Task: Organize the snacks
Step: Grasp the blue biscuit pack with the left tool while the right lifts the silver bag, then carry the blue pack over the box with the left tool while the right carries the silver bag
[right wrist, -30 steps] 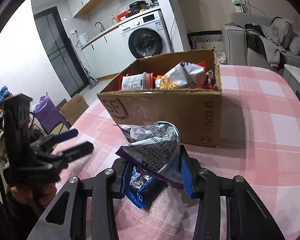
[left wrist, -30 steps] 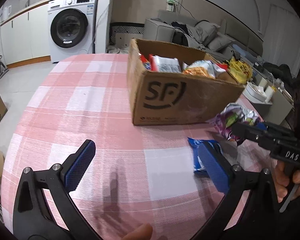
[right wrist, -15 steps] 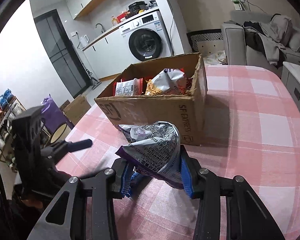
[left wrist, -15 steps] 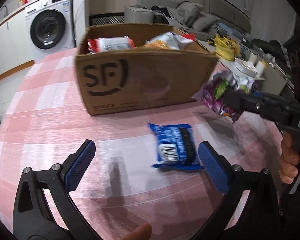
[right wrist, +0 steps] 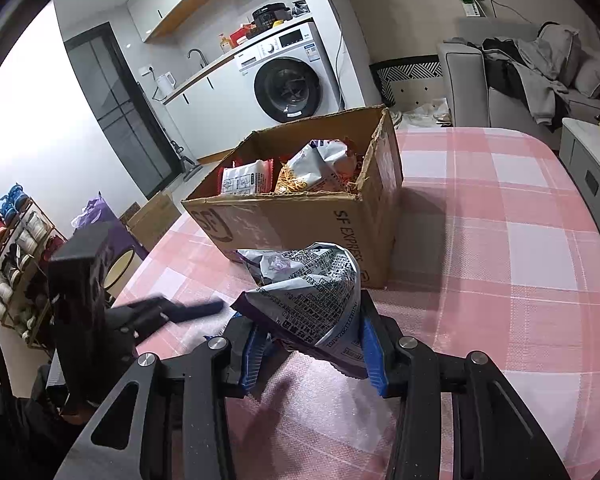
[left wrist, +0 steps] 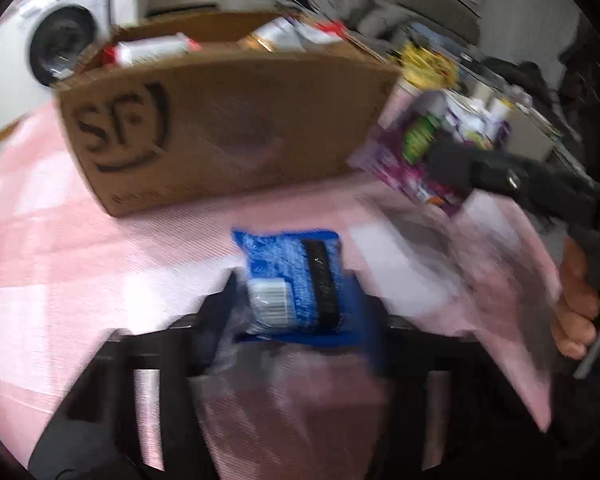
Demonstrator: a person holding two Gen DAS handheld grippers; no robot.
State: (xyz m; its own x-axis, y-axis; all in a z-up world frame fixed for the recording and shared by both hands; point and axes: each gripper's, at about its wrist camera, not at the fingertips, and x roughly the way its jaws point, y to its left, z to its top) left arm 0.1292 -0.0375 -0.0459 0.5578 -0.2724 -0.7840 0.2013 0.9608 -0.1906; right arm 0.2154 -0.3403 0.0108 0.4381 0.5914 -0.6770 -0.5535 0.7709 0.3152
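Left gripper (left wrist: pixel 296 300) closing on blue pack (left wrist: pixel 292 280)

Its jaws have just been closing around the pack at lower centre, on the table (left wrist: pixel 60 264); blur hides contact. Right gripper (right wrist: pixel 312 344) clamps the purple bag (right wrist: pixel 308 296). Box (left wrist: pixel 228 128), upper centre, is the likely destination.

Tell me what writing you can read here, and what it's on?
"SF": cardboard box, front, large black logo.
"SF EXPRESS": the box's side, seen from the right wrist.
Purple snack bag: dense small print, unreadable.
Blue packet: blurred.
Washing machine labels: too small.
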